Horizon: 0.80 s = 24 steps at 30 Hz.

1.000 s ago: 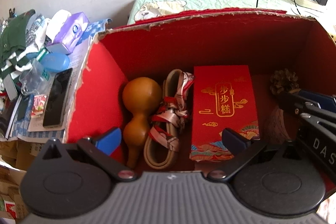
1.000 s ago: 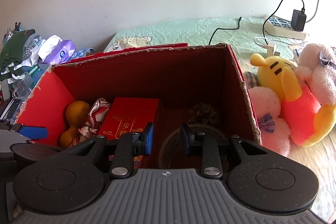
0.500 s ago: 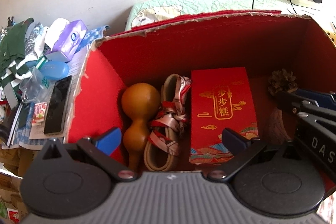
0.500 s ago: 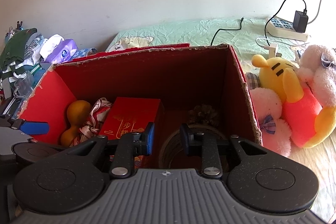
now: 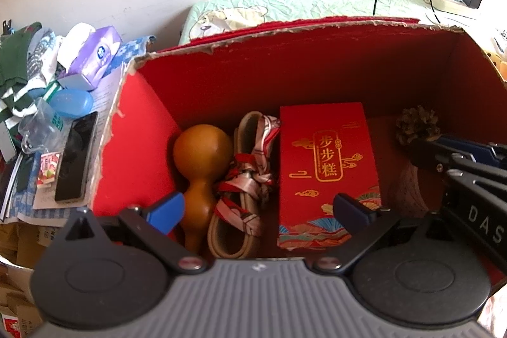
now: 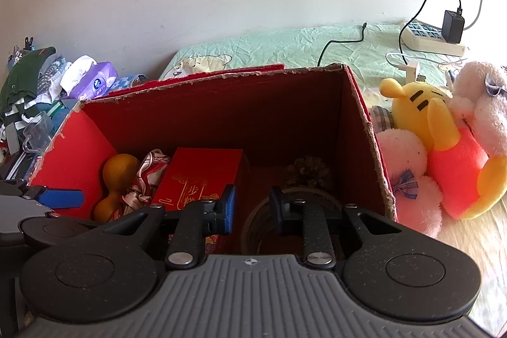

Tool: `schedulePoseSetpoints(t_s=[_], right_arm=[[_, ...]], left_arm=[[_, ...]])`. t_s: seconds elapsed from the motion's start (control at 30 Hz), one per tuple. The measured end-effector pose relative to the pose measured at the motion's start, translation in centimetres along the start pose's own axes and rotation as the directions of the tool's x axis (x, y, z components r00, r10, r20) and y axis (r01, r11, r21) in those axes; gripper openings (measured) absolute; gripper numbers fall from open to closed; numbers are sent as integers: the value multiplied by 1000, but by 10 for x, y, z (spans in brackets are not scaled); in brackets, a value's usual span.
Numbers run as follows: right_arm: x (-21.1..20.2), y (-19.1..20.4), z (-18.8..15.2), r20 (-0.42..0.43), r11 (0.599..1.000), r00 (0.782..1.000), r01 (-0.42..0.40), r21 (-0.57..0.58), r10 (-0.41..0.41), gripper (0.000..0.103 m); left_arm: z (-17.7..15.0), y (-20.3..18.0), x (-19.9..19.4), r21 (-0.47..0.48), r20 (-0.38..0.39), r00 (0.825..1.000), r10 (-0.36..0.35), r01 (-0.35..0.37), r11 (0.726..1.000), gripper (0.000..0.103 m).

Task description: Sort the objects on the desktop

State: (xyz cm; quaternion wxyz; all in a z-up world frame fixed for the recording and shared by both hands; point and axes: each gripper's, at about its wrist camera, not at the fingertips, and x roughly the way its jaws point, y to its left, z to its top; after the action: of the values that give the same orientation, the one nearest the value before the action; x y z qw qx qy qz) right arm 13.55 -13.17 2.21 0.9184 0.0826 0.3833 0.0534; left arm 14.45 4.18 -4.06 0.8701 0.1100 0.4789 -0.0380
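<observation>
Sorting looks nearly finished: the red cardboard box (image 5: 221,78), torn along its rim, fills mid-frame and already holds the goods. In the left wrist view a smooth tan gourd (image 5: 201,167) lies lower left of centre, beside it a looped strap wrapped in glossy patterned ribbon (image 5: 245,186), then a flat red gift carton (image 5: 326,167) with gold lettering, and a rough pinecone (image 5: 416,124) at right. The left gripper (image 5: 258,208) is spread wide, empty. The right gripper (image 6: 252,206) is parted narrowly over a tape roll (image 6: 263,219), gripping nothing. Next, I judge, both withdraw upward or fetch the clutter at upper left
</observation>
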Motion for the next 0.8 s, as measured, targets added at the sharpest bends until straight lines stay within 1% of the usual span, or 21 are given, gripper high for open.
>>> schedulePoseSetpoints(t_s=[0.8], right_arm=[[-1,-2,-1,9,1000,1000,-2,8,2,27]], left_arm=[[0,3,-1,-5,3,1000,1,-1,1000,101]])
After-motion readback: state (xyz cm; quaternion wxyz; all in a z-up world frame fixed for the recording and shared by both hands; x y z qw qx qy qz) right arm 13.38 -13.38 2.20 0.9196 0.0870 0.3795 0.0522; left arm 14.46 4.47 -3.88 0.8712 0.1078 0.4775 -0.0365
